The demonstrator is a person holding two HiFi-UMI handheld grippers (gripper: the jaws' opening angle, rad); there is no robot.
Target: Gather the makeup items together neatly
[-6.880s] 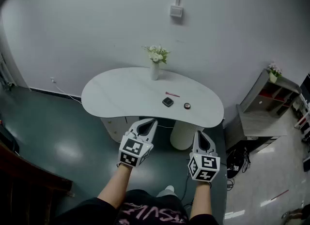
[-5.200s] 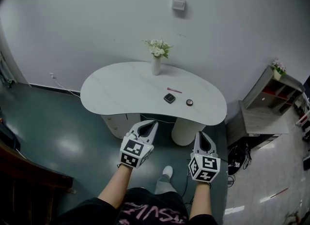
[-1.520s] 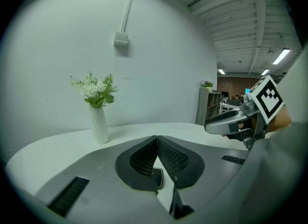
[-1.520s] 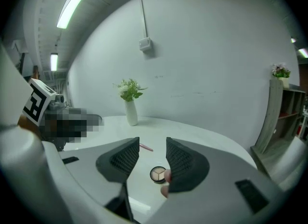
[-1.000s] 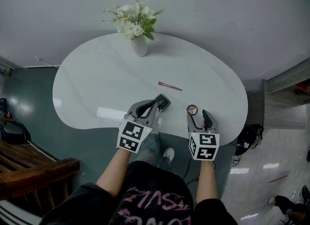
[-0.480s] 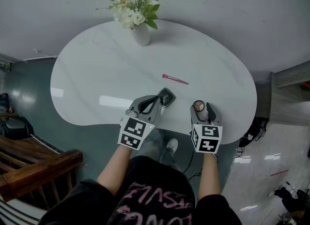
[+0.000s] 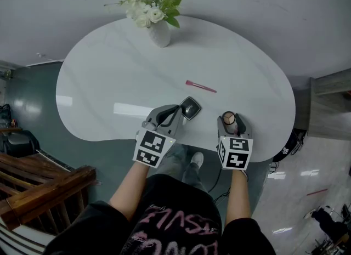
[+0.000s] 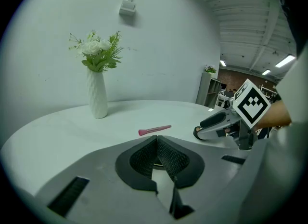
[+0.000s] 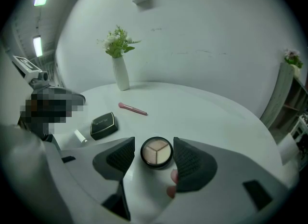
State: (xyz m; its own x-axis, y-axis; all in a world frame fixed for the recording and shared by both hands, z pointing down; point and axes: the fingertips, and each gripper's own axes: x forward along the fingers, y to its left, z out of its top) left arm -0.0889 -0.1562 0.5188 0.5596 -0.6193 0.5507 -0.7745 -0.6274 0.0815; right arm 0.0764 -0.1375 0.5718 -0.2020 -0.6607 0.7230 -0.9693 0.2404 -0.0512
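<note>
- Head view: white kidney-shaped table [image 7: 109,73]. The makeup sits on its near-right part.
- Pink brush [image 7: 201,86] lies flat, the farthest in of the items.
- Black compact [image 7: 190,107] is square and lies nearer the edge. Round palette [image 7: 228,118] is to its right, apart from it.
- Left tool [image 7: 178,113] has its tips just beside the compact's near-left corner; contact can't be told from here.
- Right tool [image 7: 231,122] straddles the palette at the near edge.
- Vase [image 7: 160,33] with white flowers [image 7: 148,1] stands at the far edge, well apart from the makeup.
- Left gripper view: left tool is clenched, ribbed pads pressed together at the tips with nothing gripped.
- The pink brush lies beyond the tips, thicker head to the left and thin handle to the right.
- The right tool shows at the right, low over the table.
- Right gripper view: right tool is released, jaws apart with the palette on the table between the pads. A narrow gap shows on each side, so neither pad is pressing.
- The palette has a black rim and lies face up, with three wedge-shaped pans in pale beige tones.
- The compact lies to the left of the palette. It is glossy black with a thin gold edge, closed and flat.
- White tube [image 9: 80,136], small, lies just beside the compact's near-left side.
- The pink brush is farther back, and the vase stands behind it.
</note>
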